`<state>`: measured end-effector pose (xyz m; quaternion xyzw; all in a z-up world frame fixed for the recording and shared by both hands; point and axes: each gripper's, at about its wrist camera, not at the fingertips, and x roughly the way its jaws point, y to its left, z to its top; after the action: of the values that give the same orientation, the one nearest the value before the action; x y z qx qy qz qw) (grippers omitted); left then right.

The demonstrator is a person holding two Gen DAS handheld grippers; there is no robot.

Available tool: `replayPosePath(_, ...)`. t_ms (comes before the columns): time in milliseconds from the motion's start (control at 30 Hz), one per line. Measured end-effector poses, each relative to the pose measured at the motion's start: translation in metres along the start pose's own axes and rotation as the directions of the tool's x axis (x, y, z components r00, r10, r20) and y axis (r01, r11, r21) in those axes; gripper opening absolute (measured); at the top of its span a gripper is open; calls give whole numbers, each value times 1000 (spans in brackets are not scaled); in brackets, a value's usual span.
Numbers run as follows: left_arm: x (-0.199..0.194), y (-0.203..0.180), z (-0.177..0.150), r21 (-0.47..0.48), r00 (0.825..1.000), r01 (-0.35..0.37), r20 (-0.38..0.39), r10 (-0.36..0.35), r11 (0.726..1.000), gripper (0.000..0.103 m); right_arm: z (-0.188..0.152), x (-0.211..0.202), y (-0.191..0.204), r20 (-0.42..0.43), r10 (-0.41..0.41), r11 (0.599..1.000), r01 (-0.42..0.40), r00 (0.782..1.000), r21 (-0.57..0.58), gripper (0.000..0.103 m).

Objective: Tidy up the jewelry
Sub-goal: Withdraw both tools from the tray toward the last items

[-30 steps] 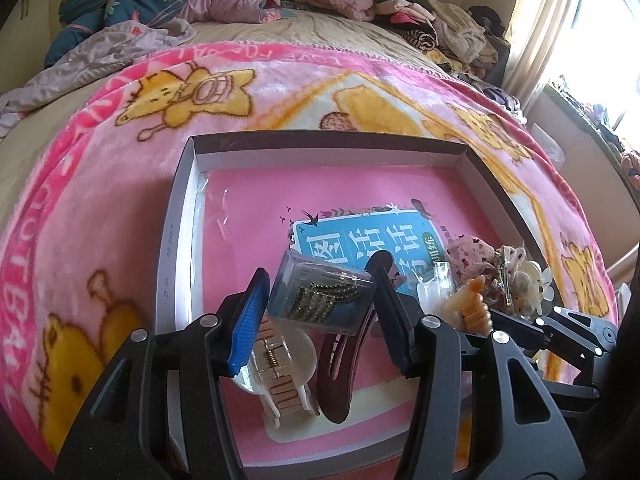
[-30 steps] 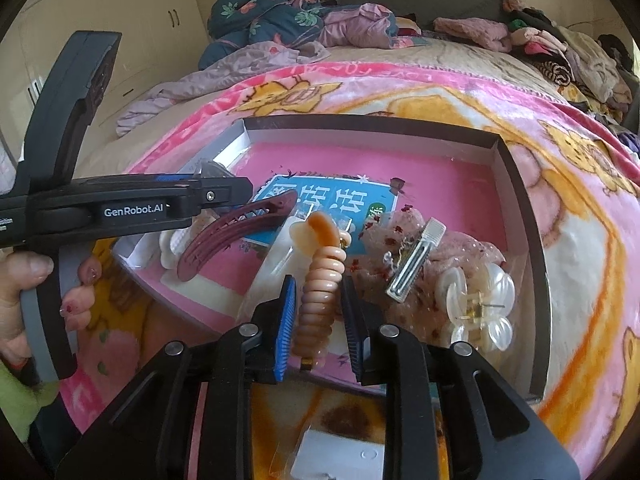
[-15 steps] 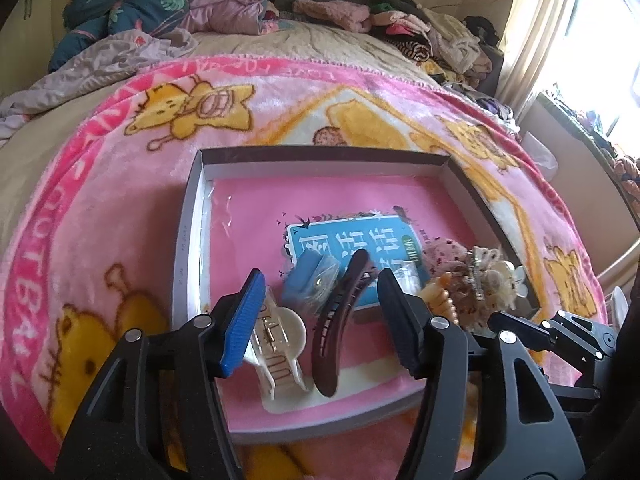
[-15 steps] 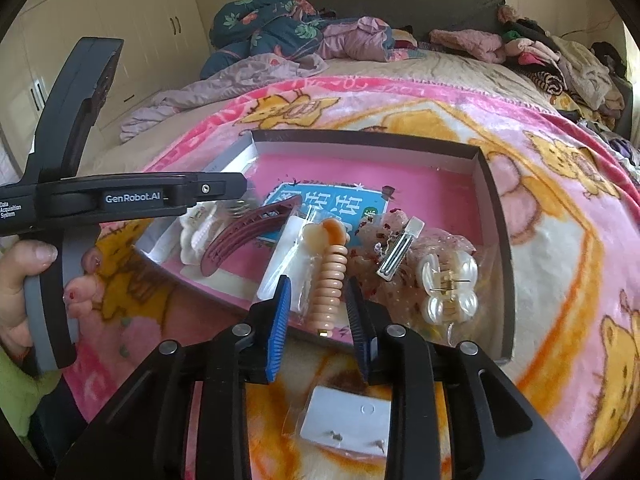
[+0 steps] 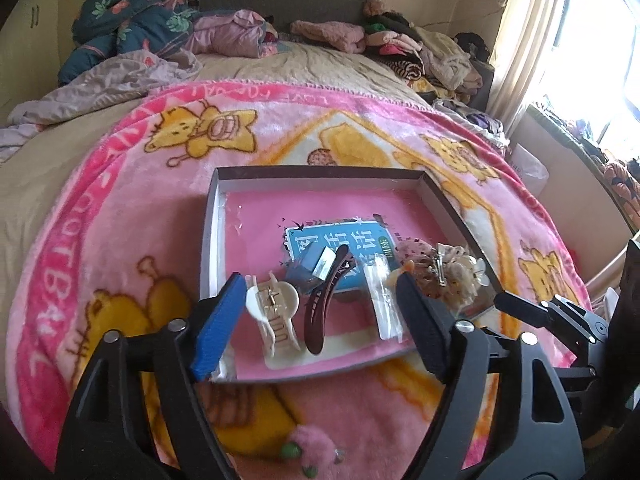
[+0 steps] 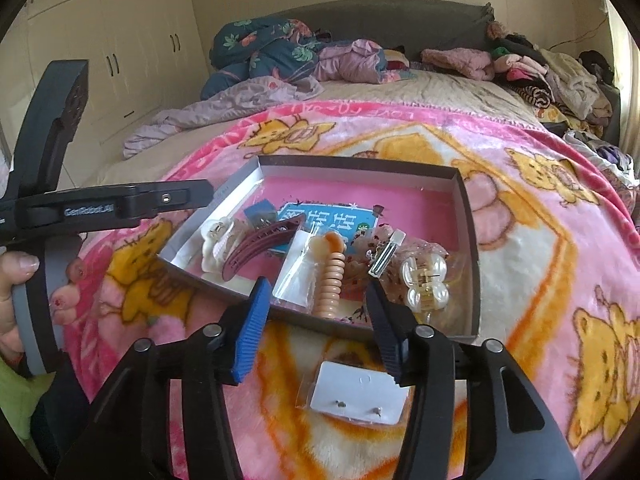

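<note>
A shallow grey box point(image 5: 209, 240) point(image 6: 468, 216) with a pink floor lies on the bed. In it are a cream claw clip point(image 5: 272, 312), a dark red banana clip point(image 5: 326, 300) point(image 6: 260, 246), a small blue packet point(image 5: 310, 260), a clear sachet point(image 6: 298, 276), a peach spiral hair tie point(image 6: 332, 276), a silver clip point(image 6: 387, 254) and a pearl claw clip point(image 6: 424, 284). My left gripper point(image 5: 320, 320) is open and empty above the box's near edge. My right gripper point(image 6: 316, 326) is open and empty; a white earring card point(image 6: 358, 394) lies on the blanket below it.
The box sits on a pink cartoon blanket point(image 5: 120, 208). A pink pompom item point(image 5: 312, 454) lies on the blanket near the left gripper. Piled clothes and a quilt point(image 6: 280, 56) lie at the head of the bed. Wardrobes point(image 6: 120, 40) stand on the left.
My left gripper let go of the small packet into the box and pulled back. My right gripper let go of the peach spiral hair tie, opened wide and pulled back over the earring card.
</note>
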<state>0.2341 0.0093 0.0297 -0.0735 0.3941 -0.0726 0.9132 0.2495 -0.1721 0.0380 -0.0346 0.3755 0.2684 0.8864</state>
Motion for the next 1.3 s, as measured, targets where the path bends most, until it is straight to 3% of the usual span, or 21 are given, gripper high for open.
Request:
replayPosePath(400,-43,-5,-28,-7,999,-5,53,5,1000,86,-9,-34,9,51,-18,1000,18,999,3,72)
replayPosePath(667,-60,-1,-49,-15,998,-19,62,20,1000,90,-22,-50,15,58,-34,999,34,998,3,80)
replayPosePath(1300,-63,14,-98,-33,998,-60,14,61,998,90,-63,-45,24,-10,-47,999,47,999,-6,80)
